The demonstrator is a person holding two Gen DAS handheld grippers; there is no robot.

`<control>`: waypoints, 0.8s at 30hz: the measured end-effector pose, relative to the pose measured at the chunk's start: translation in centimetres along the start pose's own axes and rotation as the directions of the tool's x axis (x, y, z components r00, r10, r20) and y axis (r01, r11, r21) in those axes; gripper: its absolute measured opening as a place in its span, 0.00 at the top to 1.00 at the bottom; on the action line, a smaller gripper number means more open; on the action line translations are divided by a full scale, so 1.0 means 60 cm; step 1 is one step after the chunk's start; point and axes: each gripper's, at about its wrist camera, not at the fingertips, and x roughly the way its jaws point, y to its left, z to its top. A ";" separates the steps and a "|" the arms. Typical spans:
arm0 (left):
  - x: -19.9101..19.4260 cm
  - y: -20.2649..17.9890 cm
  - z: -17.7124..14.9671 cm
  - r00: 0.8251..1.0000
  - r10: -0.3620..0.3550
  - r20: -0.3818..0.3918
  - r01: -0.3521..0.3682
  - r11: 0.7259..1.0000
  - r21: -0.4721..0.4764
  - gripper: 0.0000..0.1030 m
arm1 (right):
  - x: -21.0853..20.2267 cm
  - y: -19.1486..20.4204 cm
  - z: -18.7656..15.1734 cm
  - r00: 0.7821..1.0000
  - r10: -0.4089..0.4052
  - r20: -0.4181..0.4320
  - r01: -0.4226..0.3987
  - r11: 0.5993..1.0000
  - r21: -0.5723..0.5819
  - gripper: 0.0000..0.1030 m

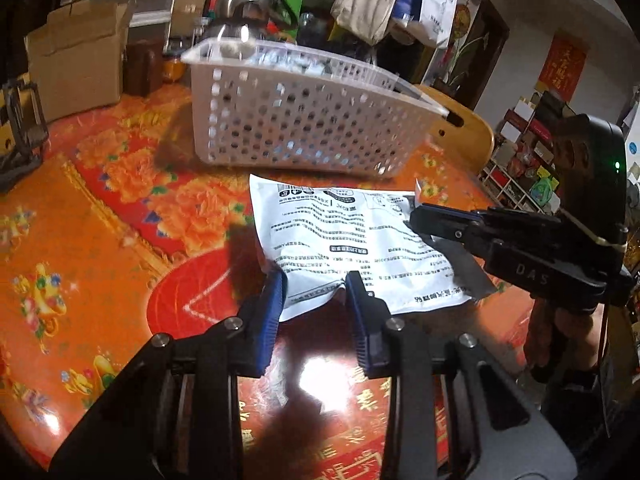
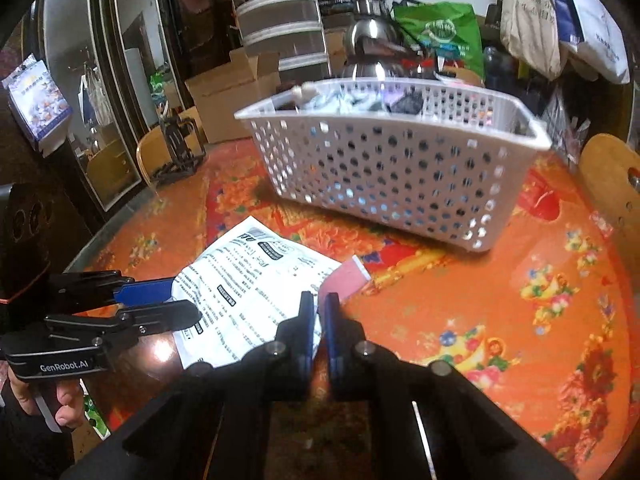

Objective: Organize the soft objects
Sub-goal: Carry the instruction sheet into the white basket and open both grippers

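A flat white soft packet point(image 1: 352, 240) printed with black text lies on the table in front of a white perforated basket point(image 1: 312, 128). My left gripper point(image 1: 314, 284) is open, its blue pads either side of the packet's near edge. My right gripper point(image 2: 319, 308) is shut on the packet's point(image 2: 248, 292) right edge, next to its pink corner point(image 2: 346, 278); it shows from the side in the left wrist view point(image 1: 420, 216). The basket point(image 2: 392, 164) holds several soft items. The left gripper point(image 2: 180, 304) shows at the packet's left side.
The table carries a red-orange floral cloth point(image 1: 120, 208). Cardboard boxes point(image 1: 76, 56), a black stand point(image 1: 20, 132), a steel kettle point(image 1: 248, 4) and hanging bags point(image 1: 372, 0) crowd the far side. A wooden chair back point(image 1: 468, 128) stands behind the basket.
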 end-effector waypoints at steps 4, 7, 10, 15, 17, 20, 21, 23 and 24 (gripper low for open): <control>-0.026 -0.013 0.017 0.999 -0.009 0.034 0.009 1.000 0.005 0.72 | -0.035 0.004 0.019 0.999 -0.007 0.044 0.007 1.000 -0.012 0.96; -0.051 -0.025 0.037 0.998 -0.014 0.064 0.013 1.000 0.013 0.72 | -0.059 0.011 0.037 0.997 -0.014 0.073 0.016 1.000 -0.026 0.96; -0.076 -0.041 0.072 0.995 -0.016 0.101 0.013 1.000 0.028 0.72 | -0.088 0.014 0.068 0.993 -0.029 0.113 0.034 0.999 -0.043 0.96; -0.098 -0.064 0.161 0.990 -0.015 0.143 0.008 0.999 0.050 0.72 | -0.122 -0.006 0.143 0.983 -0.032 0.179 0.043 0.998 -0.055 0.96; -0.102 -0.072 0.206 0.986 -0.019 0.163 0.010 0.998 0.058 0.72 | -0.132 -0.021 0.179 0.979 -0.031 0.202 0.044 0.997 -0.056 0.96; -0.099 -0.083 0.271 0.983 -0.014 0.185 0.002 0.998 0.067 0.72 | -0.138 -0.042 0.237 0.973 -0.041 0.229 0.059 0.996 -0.074 0.96; -0.094 -0.086 0.292 0.982 -0.012 0.186 0.000 0.998 0.066 0.72 | -0.136 -0.048 0.253 0.972 -0.047 0.230 0.066 0.995 -0.077 0.96; -0.079 -0.089 0.332 0.982 -0.002 0.190 -0.011 0.998 0.066 0.72 | -0.129 -0.067 0.286 0.971 -0.063 0.233 0.081 0.994 -0.073 0.96; -0.068 -0.090 0.351 0.983 0.000 0.186 -0.012 0.998 0.063 0.72 | -0.123 -0.071 0.299 0.970 -0.078 0.232 0.099 0.992 -0.081 0.96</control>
